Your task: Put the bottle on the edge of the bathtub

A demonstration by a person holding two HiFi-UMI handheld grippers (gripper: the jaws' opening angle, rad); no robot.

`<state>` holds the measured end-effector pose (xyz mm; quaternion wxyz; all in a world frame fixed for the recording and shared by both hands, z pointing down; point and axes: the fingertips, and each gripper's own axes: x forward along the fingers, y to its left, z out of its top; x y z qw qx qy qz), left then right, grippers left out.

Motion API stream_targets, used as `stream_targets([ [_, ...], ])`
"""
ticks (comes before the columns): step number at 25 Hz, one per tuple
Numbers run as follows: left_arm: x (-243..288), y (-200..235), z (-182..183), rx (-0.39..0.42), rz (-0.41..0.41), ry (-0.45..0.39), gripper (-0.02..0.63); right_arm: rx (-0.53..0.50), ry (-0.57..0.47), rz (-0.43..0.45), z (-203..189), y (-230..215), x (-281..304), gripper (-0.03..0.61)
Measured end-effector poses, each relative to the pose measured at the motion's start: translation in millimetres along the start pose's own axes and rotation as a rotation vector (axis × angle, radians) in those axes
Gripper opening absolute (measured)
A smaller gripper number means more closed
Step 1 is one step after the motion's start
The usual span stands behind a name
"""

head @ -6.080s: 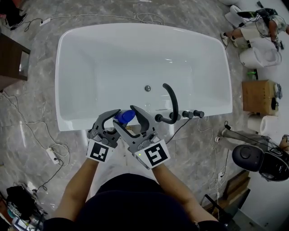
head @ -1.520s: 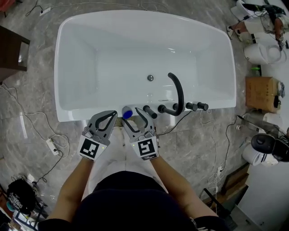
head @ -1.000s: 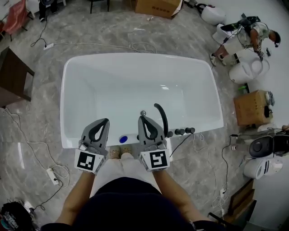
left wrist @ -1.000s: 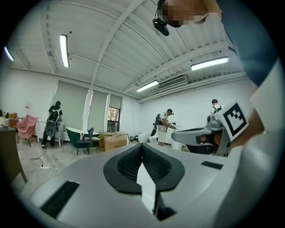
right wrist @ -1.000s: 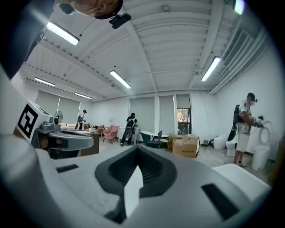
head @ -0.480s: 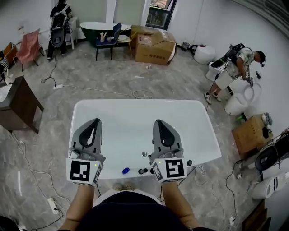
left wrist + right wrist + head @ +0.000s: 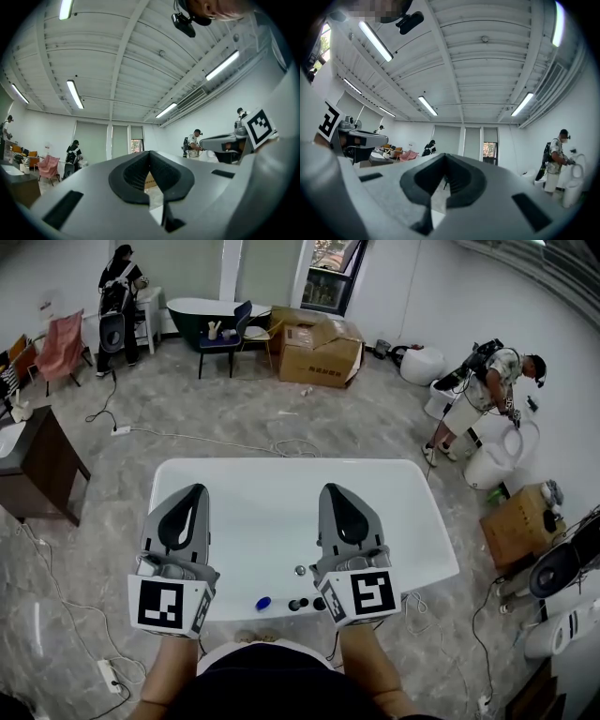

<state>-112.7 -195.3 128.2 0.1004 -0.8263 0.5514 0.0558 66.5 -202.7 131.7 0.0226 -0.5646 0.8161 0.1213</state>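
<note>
The left tongs (image 7: 194, 490) and the right tongs (image 7: 333, 489) are held side by side, apart from each other, and point away from the person. Both are closed, the jaws meet at the tips, and there is nothing between them. Below and between the two tongs, the bottle (image 7: 263, 603) stands on the near edge of the white bathtub (image 7: 417, 521). It touches neither of them, and from above only its blue cap is seen. Just to its right, towards the right tongs, are the black tap knobs (image 7: 299, 605). Beyond the tips of the tongs, past the far rim of the bathtub, stand cardboard boxes (image 7: 319, 345). To the right of the right tongs, a person (image 7: 480, 395) bends over white fixtures.
</note>
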Motion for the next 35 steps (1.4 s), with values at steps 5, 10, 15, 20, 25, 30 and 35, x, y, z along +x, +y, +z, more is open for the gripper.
stream_targets([
  [5, -6, 9, -5, -0.007, 0.001, 0.014, 0.002, 0.000, 0.010, 0.002, -4, 10, 3, 0.002],
  [10, -9, 17, -2, 0.005, 0.005, 0.000, 0.002, -0.010, 0.006, -0.007, -3, 13, 3, 0.002],
  [15, -9, 29, -8, 0.014, 0.009, 0.001, 0.002, -0.010, -0.011, -0.013, -5, 21, 8, 0.002],
  [20, -8, 31, -15, 0.014, 0.005, 0.014, 0.002, 0.011, -0.001, -0.012, -11, 23, 10, 0.002],
  [25, -11, 32, -15, 0.013, 0.007, 0.002, 0.002, 0.006, 0.004, -0.021, -13, 21, 8, 0.002],
  [30, -10, 26, -15, 0.011, 0.011, 0.006, 0.002, 0.009, 0.007, -0.021, -14, 14, 6, 0.002],
  [35, -10, 26, -11, 0.016, 0.001, 0.004, 0.002, 0.014, -0.003, -0.035, -7, 12, 7, 0.002],
])
